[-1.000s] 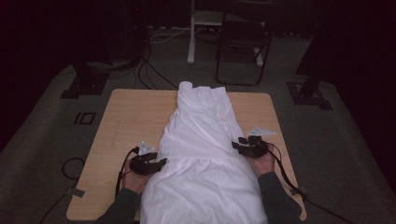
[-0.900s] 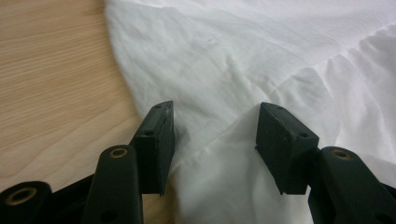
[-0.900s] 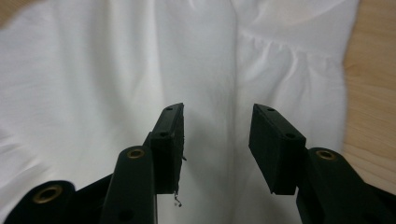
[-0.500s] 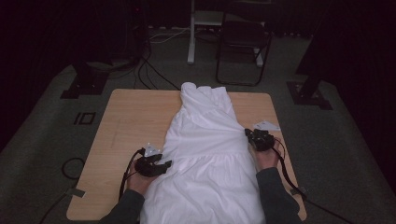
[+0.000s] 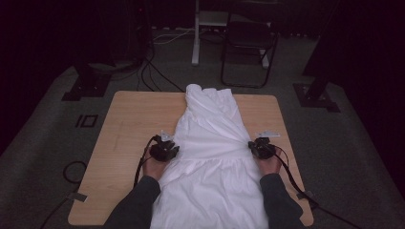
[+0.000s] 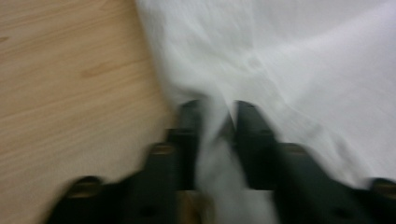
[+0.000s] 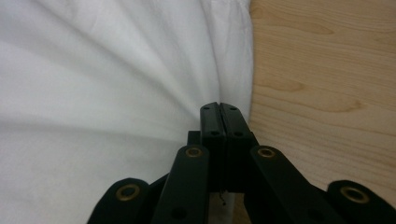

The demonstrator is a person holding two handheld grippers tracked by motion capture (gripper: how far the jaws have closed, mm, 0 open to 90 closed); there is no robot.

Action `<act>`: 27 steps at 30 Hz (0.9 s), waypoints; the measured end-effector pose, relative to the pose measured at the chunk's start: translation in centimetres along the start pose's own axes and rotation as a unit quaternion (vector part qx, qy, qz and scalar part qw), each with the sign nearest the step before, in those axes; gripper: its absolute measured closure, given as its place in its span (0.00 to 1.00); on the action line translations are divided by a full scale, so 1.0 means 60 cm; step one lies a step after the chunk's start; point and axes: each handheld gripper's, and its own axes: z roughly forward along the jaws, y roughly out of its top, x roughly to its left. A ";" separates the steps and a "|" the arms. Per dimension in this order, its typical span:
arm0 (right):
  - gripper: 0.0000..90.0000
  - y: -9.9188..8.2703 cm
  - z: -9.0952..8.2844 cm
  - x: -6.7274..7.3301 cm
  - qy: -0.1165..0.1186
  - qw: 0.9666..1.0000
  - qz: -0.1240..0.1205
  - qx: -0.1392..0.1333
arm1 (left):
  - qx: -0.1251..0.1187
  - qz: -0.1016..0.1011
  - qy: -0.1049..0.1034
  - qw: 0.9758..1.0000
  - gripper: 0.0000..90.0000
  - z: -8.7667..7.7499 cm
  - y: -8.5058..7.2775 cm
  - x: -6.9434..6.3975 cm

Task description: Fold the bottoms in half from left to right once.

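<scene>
A white dress [image 5: 210, 143] lies lengthwise on the wooden table [image 5: 124, 124], bodice at the far end and skirt hanging over the near edge. My left gripper [image 5: 175, 151] is at the dress's left edge by the waist. In the left gripper view, its jaws [image 6: 217, 116] have just been closing, and a fold of the dress [image 6: 303, 70] fills the gap between them. My right gripper [image 5: 251, 145] is at the right edge of the waist. Its jaws [image 7: 219, 106] are pressed together on the hem of the dress [image 7: 93, 93].
Bare wood [image 6: 70, 70] flanks the dress on the left, and more table [image 7: 327, 70] shows on the right. Beyond the far edge stand a dark chair [image 5: 248, 47] and stand feet [image 5: 83, 88] on grey carpet. Cables trail from both grippers toward the near edge.
The left gripper moved up along the dress's left edge and closed on a fold. The right gripper closed on the right edge and shifted slightly.
</scene>
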 end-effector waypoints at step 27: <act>0.60 -0.066 -0.140 0.062 0.068 0.997 -0.030 -0.016 | -0.023 0.005 -0.041 0.999 0.90 -0.118 -0.136 -0.057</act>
